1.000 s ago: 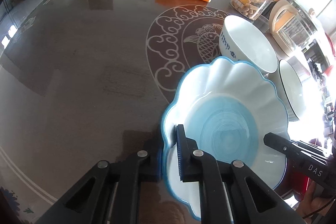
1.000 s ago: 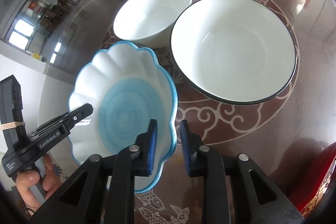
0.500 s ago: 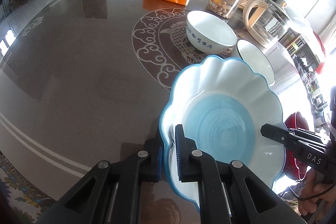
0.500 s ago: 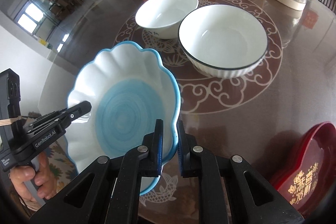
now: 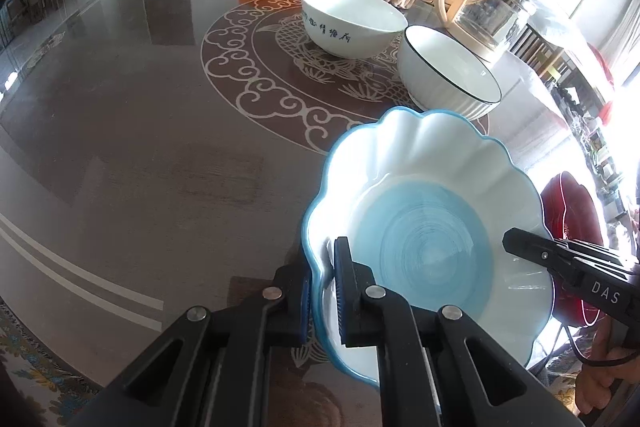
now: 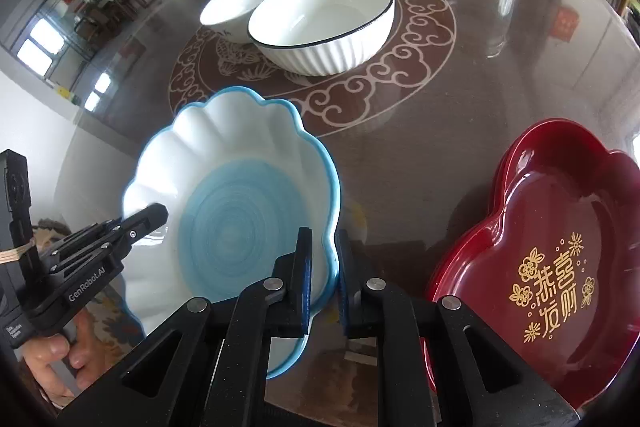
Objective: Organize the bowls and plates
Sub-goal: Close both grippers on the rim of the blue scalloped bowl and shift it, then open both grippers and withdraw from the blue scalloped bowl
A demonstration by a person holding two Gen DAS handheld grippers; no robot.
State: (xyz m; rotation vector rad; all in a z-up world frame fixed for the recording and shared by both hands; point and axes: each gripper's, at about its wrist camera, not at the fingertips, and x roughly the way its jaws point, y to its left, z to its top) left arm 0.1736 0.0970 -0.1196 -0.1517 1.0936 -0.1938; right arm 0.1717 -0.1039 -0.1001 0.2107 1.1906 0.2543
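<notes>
Both grippers are clamping the scalloped blue plate (image 5: 432,227) by opposite rims, left gripper (image 5: 322,291) and right gripper (image 6: 323,263) sharing its weight, holding it above the counter (image 5: 160,131) nearer than the two white bowls (image 6: 320,23).

Dark glossy table (image 5: 168,131) with two white bowls (image 5: 350,21), red tray (image 6: 560,251).

The left gripper (image 5: 322,291) is matte black plastic, its linkage arms pinned with silver round-head screws, its fingers faced with ribbed blue pads (image 5: 340,291). The right gripper (image 6: 323,267) matches it. At nine o'clock in the right view, white "GenRobot.AI" lettering marks the left tool, above a bare-skinned hand (image 6: 60,359).
</notes>
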